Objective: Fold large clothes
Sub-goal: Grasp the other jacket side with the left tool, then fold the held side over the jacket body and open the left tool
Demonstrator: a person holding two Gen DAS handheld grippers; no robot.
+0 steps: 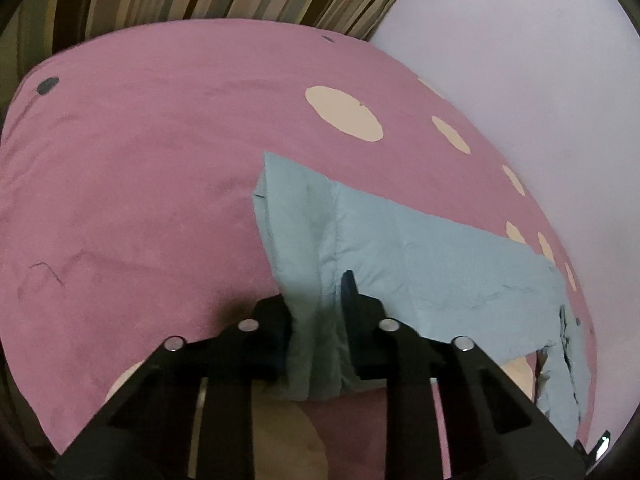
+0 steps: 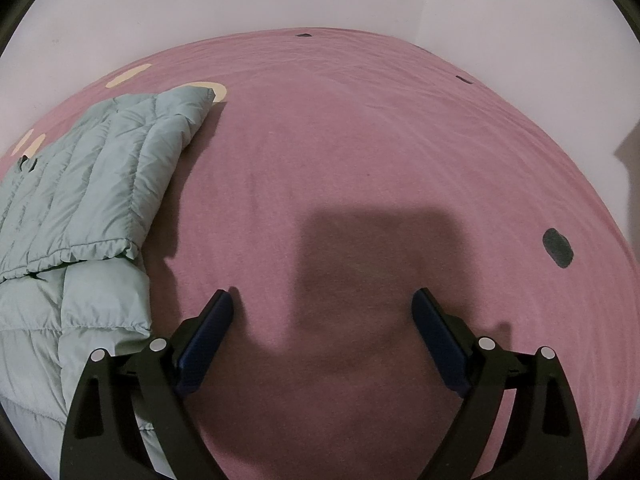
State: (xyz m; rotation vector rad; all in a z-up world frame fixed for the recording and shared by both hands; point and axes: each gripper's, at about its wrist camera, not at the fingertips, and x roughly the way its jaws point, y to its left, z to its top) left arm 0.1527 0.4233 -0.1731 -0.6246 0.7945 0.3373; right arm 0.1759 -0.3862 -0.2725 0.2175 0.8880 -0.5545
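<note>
Left claw (image 1: 316, 320) clamped on a gathered fold of the pale green puffer jacket (image 1: 400, 256), fabric bunched between the pads and hanging below them; right claw (image 2: 322, 308) spread wide over bare pink bed sheet (image 2: 360, 140), holding nothing, jacket lying well off to its left. Jacket spread across the near right part of the bed, close to the wall (image 1: 540, 80), one part folded over another in the right wrist view. Main risk, as a judgement: slippery quilted shell sliding out of a pinch on only a thin bunch, likely under a fast or long pull. Second risk: one-sided lifting, dragging the whole garment across the sheet instead of turning a flap, undoing the fold already lying there. Also possible: grabbing more layers than intended, since how many layers sit between the pads cannot be told. Far edge near the wall prone to rumpling unseen.
</note>
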